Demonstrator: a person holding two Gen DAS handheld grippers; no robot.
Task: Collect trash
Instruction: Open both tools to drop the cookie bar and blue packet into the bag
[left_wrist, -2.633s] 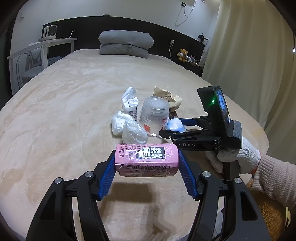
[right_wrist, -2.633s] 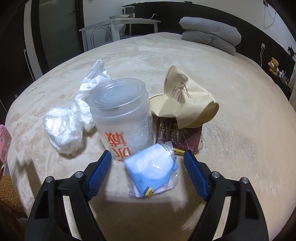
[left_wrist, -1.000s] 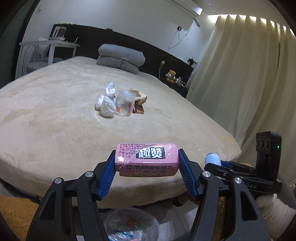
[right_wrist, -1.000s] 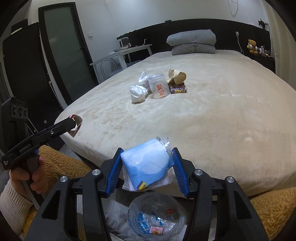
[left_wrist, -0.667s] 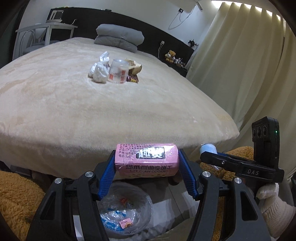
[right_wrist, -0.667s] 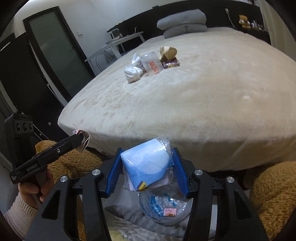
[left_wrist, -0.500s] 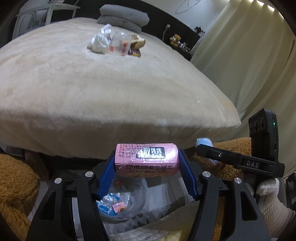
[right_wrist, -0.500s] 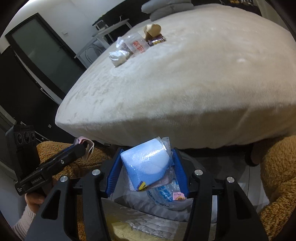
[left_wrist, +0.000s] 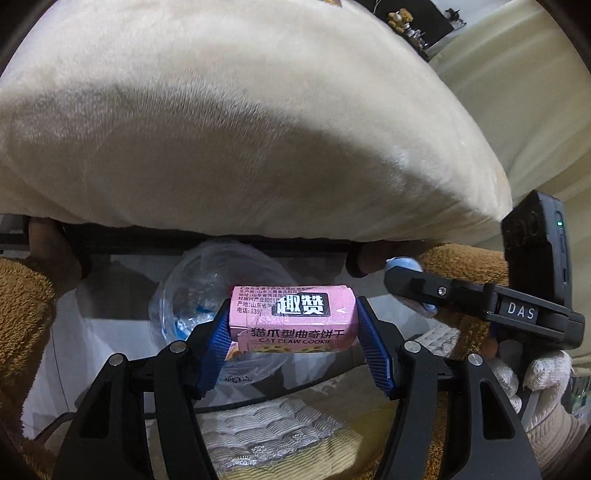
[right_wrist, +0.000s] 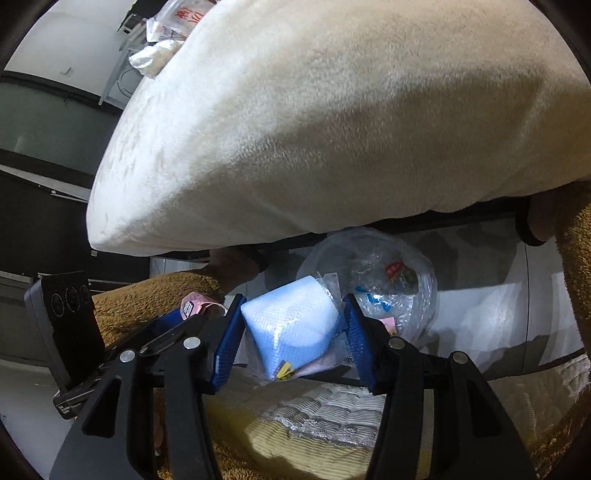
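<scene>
Both loads are clamped: your left hand-held gripper (left_wrist: 291, 332) pinches the pink cookie box (left_wrist: 291, 317), your right hand-held gripper (right_wrist: 291, 332) the blue bubble-wrap packet (right_wrist: 291, 325). Release off-centre and either could miss the clear-lined bin (right_wrist: 417, 273), landing on the floor.

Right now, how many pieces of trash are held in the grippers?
2. The pink cookie box sits in the left hand-held gripper; the blue packet sits in the right hand-held gripper. More trash remains on the bed, mostly hidden.
</scene>
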